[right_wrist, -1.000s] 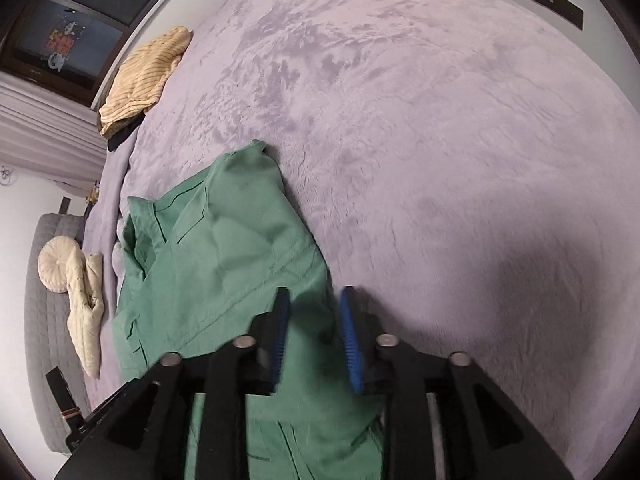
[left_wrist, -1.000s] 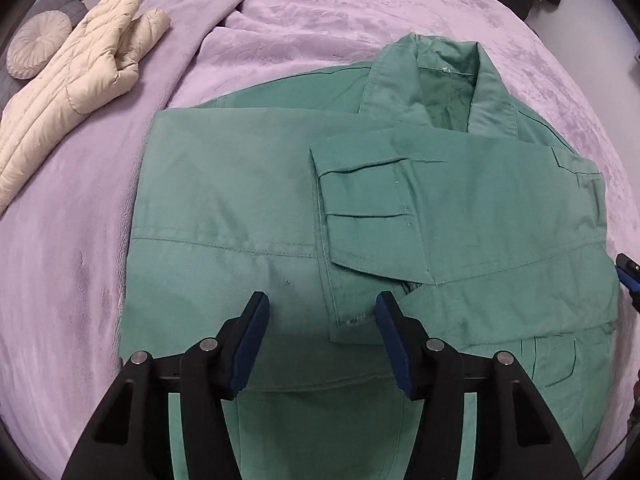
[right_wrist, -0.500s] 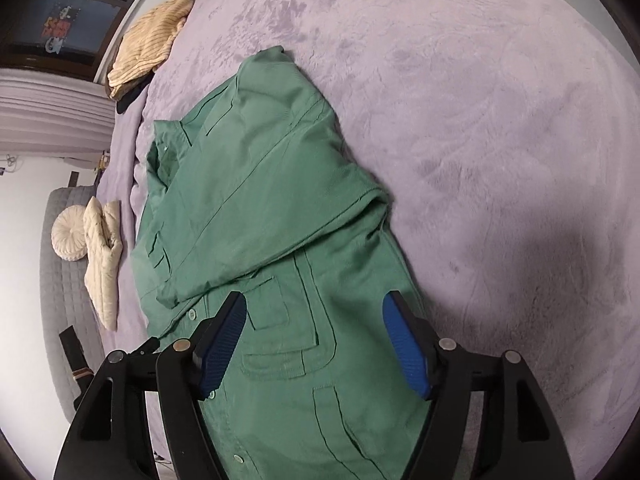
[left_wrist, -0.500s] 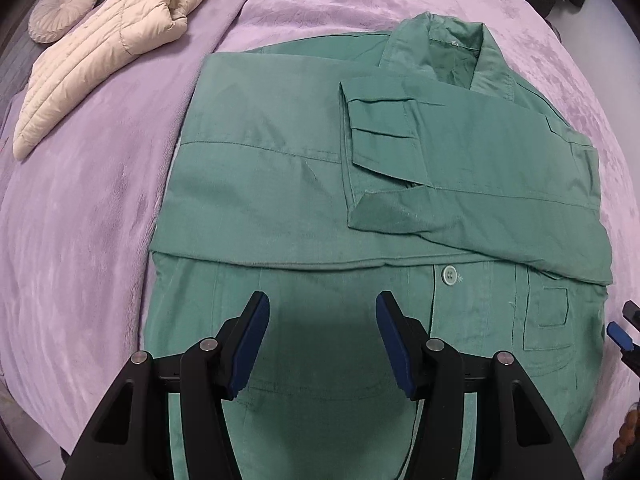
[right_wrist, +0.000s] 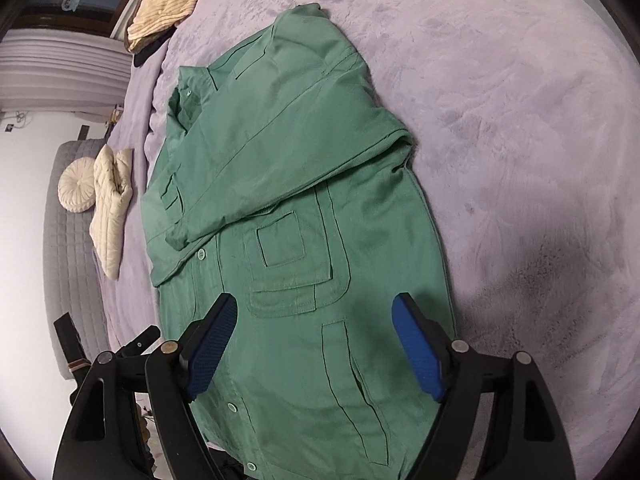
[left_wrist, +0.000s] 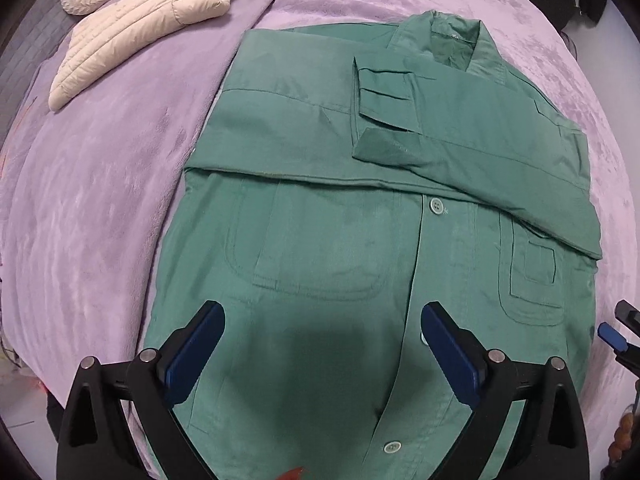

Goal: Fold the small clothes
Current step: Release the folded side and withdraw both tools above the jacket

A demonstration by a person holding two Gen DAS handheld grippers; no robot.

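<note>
- The left gripper [left_wrist: 320,344] hangs over the lower front of the green jacket [left_wrist: 360,240], its fingers [left_wrist: 196,344] spreading wide, gripping nothing
- The right gripper [right_wrist: 316,344] hovers above the hem, fingers [right_wrist: 416,344] also parting, empty
- The jacket lies flat on the purple bed [right_wrist: 520,120], both sleeves [left_wrist: 480,136] folded across its chest
- A cream puffer jacket [left_wrist: 140,28] lies well apart

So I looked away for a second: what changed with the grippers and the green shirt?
Both grippers pulled back toward the hem of the green shirt. The left gripper and right gripper are opening, nothing between their pads. The sleeves stayed folded across the chest.
</note>
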